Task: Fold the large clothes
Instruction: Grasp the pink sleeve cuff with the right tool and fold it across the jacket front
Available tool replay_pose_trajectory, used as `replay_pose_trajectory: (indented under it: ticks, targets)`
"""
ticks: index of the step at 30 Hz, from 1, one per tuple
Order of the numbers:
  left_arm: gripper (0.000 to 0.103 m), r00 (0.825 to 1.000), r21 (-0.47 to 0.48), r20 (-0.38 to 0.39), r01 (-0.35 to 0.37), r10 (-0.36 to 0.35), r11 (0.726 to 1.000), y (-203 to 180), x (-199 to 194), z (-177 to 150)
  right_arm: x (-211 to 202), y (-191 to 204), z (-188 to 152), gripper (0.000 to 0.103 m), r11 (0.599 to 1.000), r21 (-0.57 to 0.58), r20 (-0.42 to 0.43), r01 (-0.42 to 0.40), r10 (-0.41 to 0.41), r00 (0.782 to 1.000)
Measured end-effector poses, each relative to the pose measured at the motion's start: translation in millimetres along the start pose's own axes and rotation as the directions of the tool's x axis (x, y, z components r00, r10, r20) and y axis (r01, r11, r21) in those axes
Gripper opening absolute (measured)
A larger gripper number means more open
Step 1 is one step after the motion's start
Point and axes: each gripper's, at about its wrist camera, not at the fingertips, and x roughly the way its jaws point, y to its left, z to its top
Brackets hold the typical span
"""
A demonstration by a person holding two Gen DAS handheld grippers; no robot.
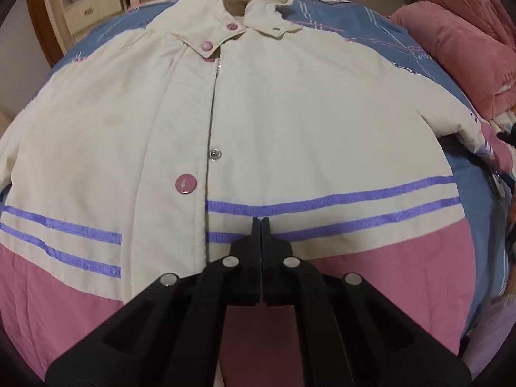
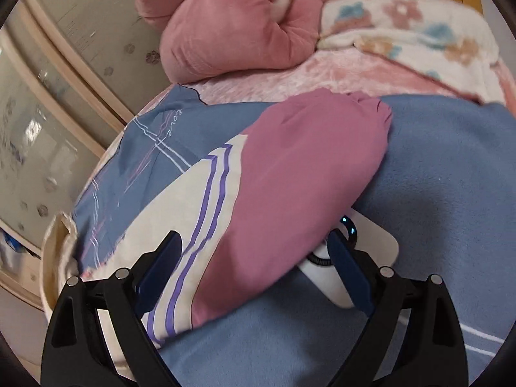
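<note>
1. Blue woven bedspread with thin white and pink lines [image 1: 351,22] covers the bed, smooth and flat under everything.
2. Cream, smooth-fabric jacket with a pink hem band and two purple stripes [image 1: 290,122] lies front-up and spread flat on the bedspread, its long axis running from the hem near the left camera to the collar at the far side.
3. Pink plush quilt, bunched in soft rolls [image 2: 232,22], sits beyond the jacket's sleeve.
4. The jacket's pink-cuffed sleeve [image 2: 290,174] stretches outward across the bedspread, its gathered cuff pointing toward the quilt.
5. Left gripper [image 1: 260,222] hangs over the lower stripes, black fingers pressed together, holding nothing.
6. Right gripper [image 2: 254,264] has its fingers spread wide, straddling the sleeve without pinching it.
7. Round pink snap buttons [image 1: 186,183] line the placket.
</note>
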Motion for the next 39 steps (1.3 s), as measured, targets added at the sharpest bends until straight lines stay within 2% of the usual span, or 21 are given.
replay_pose_trajectory:
  ticks: [2, 4, 5, 8, 11, 12, 13, 15, 17, 19, 21, 24, 25, 27, 28, 31, 32, 33, 36, 37, 39]
  targets:
    - [0.025, 1.0, 0.006, 0.0, -0.006, 0.006, 1.0, 0, -1, 0, 13, 0, 2, 0.091, 0.999, 0.021, -0.055, -0.047, 0.048, 0.997]
    - [0.091, 1.0, 0.007, 0.005, -0.013, 0.013, 1.0, 0, -2, 1, 22, 7, 4, 0.091, 0.999, 0.005, -0.053, -0.05, 0.051, 0.997]
    - [0.094, 1.0, 0.005, 0.006, -0.003, 0.003, 1.0, 1, -3, 0, 27, 14, 4, 0.088, 0.999, -0.025, -0.036, -0.033, 0.032, 0.999]
    - [0.094, 0.999, 0.039, 0.011, -0.039, 0.039, 0.998, -5, -3, -4, 37, 16, 5, 0.009, 0.999, -0.035, -0.016, 0.006, -0.006, 1.0]
    - [0.074, 0.998, 0.049, 0.026, -0.055, 0.054, 0.997, -7, -7, -7, 23, 8, 8, 0.008, 0.989, 0.047, 0.038, -0.137, 0.135, 0.99]
    - [0.057, 0.998, 0.043, 0.029, -0.058, 0.057, 0.997, -6, -9, -6, 6, 15, 9, 0.008, 0.976, 0.026, 0.08, -0.218, 0.216, 0.973]
    - [0.042, 0.998, 0.031, 0.03, -0.056, 0.055, 0.998, -3, -10, -4, -14, 24, 8, 0.008, 0.954, -0.019, 0.113, -0.3, 0.301, 0.947]
    - [0.026, 0.999, -0.021, 0.029, -0.026, 0.026, 0.999, 8, -13, 0, -55, 53, -2, 0.008, 0.86, -0.136, 0.129, -0.492, 0.508, 0.852]
    - [0.024, 1.0, -0.069, 0.028, -0.01, 0.012, 0.998, 21, -15, 3, -83, 86, -23, 0.008, 0.742, -0.253, 0.055, -0.62, 0.651, 0.757]
    - [0.027, 0.999, -0.129, 0.045, -0.018, 0.024, 0.991, 40, -23, 5, -103, 135, -66, 0.008, 0.577, -0.411, -0.118, -0.706, 0.734, 0.669]
    - [0.037, 0.995, -0.178, 0.076, -0.057, 0.071, 0.982, 57, -34, 5, -111, 185, -125, 0.009, 0.397, -0.542, -0.338, -0.741, 0.704, 0.624]
    - [0.067, 0.979, -0.225, 0.122, -0.131, 0.162, 0.965, 79, -52, 6, -108, 227, -198, 0.019, 0.235, -0.619, -0.526, -0.749, 0.584, 0.618]
    - [0.072, 0.975, -0.234, 0.134, -0.143, 0.178, 0.962, 84, -58, 6, -107, 232, -210, 0.025, 0.217, -0.634, -0.541, -0.742, 0.562, 0.626]
    - [0.074, 0.971, -0.252, 0.155, -0.141, 0.184, 0.957, 93, -66, 7, -110, 233, -219, 0.079, 0.214, -0.647, -0.526, -0.732, 0.57, 0.631]
    - [0.074, 0.972, -0.258, 0.156, -0.133, 0.177, 0.957, 96, -68, 8, -113, 231, -216, 0.086, 0.224, -0.64, -0.507, -0.735, 0.596, 0.623]
    - [0.074, 0.978, -0.282, 0.138, -0.113, 0.157, 0.953, 101, -66, 12, -114, 218, -193, 0.089, 0.245, -0.541, -0.497, -0.805, 0.678, 0.541]
    - [0.074, 0.979, -0.293, 0.137, -0.105, 0.151, 0.95, 101, -63, 13, -112, 213, -185, 0.09, 0.296, -0.517, -0.453, -0.803, 0.701, 0.55]
    - [0.074, 0.981, -0.3, 0.143, -0.087, 0.135, 0.95, 101, -61, 13, -108, 207, -177, 0.091, 0.356, -0.512, -0.401, -0.782, 0.706, 0.584]
    - [0.079, 0.975, -0.3, 0.17, -0.085, 0.141, 0.95, 93, -56, 13, -85, 199, -170, 0.091, 0.591, -0.531, -0.206, -0.607, 0.605, 0.769]
    - [0.08, 0.969, -0.292, 0.185, -0.108, 0.167, 0.95, 90, -58, 11, -76, 200, -171, 0.091, 0.634, -0.552, -0.175, -0.542, 0.547, 0.818]
    - [0.081, 0.948, -0.288, 0.231, -0.146, 0.217, 0.946, 83, -66, 10, -60, 205, -179, 0.091, 0.658, -0.604, -0.168, -0.45, 0.447, 0.879]
